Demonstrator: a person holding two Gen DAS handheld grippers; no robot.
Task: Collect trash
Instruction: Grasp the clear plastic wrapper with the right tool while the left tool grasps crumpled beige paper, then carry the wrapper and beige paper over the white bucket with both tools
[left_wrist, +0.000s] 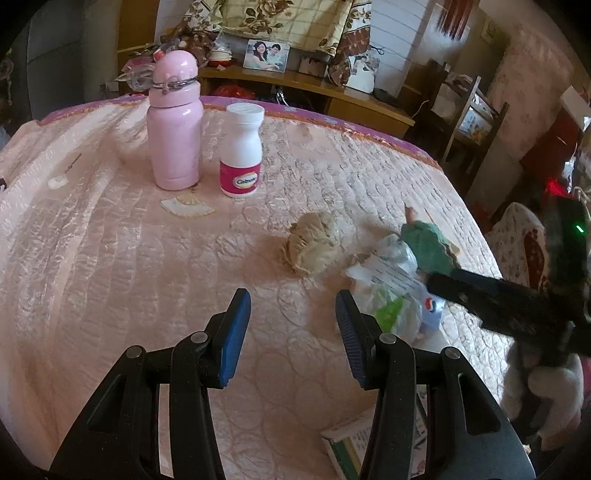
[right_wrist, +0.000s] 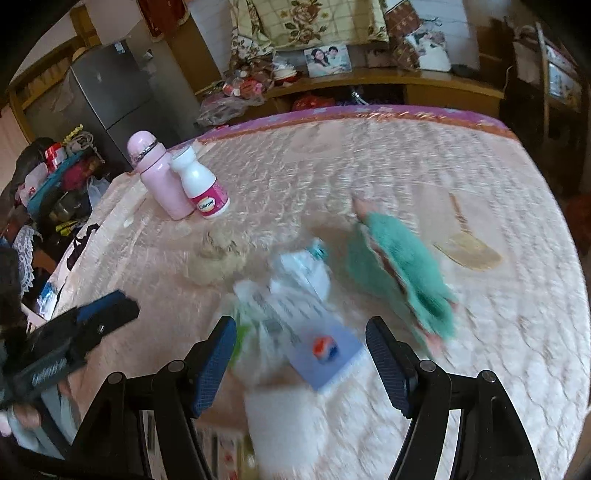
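I have both grippers over a round table under a quilted pale-pink satin cloth (left_wrist: 110, 258). My left gripper (left_wrist: 293, 332) has its blue-padded jaws partly apart over bare cloth, with nothing between them. My right gripper (right_wrist: 301, 362) stands wider open, its jaws on either side of the near end of a heap of crumpled white and green plastic wrappers with a printed paper slip (right_wrist: 291, 306); the pads are not pressing on it, though this view is blurred. From the left wrist view the same heap (left_wrist: 391, 280) lies just right of my left jaws. A crumpled beige paper wad (left_wrist: 310, 245) sits close to the heap's left, and a teal fuzzy cloth (left_wrist: 428, 243) lies against its far side. Farther back stand a pink metal flask (left_wrist: 173, 125) and a white pill bottle with a magenta label (left_wrist: 242, 151), side by side, well apart from the trash.
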